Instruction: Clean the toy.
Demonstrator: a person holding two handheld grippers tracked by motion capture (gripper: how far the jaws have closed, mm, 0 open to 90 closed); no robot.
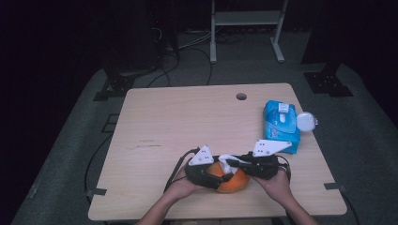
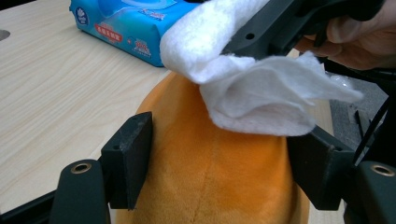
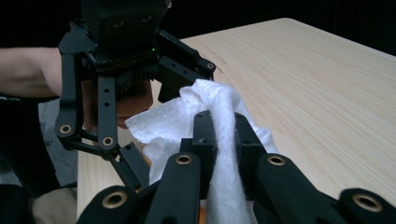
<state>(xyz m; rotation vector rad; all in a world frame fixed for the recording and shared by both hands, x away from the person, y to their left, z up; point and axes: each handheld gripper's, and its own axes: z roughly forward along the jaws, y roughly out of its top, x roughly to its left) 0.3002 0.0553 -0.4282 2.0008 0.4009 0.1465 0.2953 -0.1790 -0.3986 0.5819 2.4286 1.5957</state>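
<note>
Clearly mid-wipe: the left gripper [image 1: 220, 176] clamps the orange plush toy [image 2: 210, 172] near the blue wipes pack [image 1: 281, 125]; the right gripper [image 3: 224, 140], clenched on a white wipe [image 2: 261, 98], rubs its top, probably unfinished.

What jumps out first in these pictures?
An orange plush thing at the table's near edge, clamped in the left claw. The right claw presses a white wipe onto its top. A blue wipes pack lies at the table's right.
</note>
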